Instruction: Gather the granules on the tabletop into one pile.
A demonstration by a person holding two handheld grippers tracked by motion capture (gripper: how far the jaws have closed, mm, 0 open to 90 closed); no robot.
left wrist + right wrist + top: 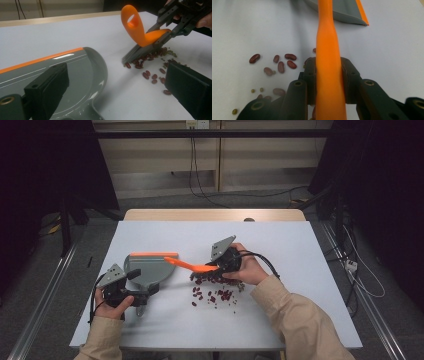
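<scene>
On the white tabletop (300,270) a person sweeps spilled beans with a small brush and dustpan. The right gripper (220,265), held in the right hand (247,270) near the middle of the tabletop, has its fingers (348,80) clamped narrowly on the orange handle of the brush (190,265); in the right gripper view the handle (328,75) runs straight up between the two black pads, which press on it from both sides. In the left gripper view the brush's dark bristles (140,53) slant down to the tabletop and touch the far edge of the red beans (215,295), which lie scattered just near of the right gripper, along with a few small green beans (253,90) seen beside them in the right gripper view. The looped end of the handle points left, toward the grey dustpan (150,270), which lies flat on the left half of the tabletop with its orange lip (154,254) along the far side; the handle tip hangs close to its right edge. The left gripper (137,296), in the left hand (112,302) at the near left, sits at the dustpan's near end, where the stem is; whether its fingers (47,90) press on that stem or stand wide beside it I cannot tell, as the left gripper view shows them spread apart with the pan's grey tray (82,72) between them and the contact itself hidden.
</scene>
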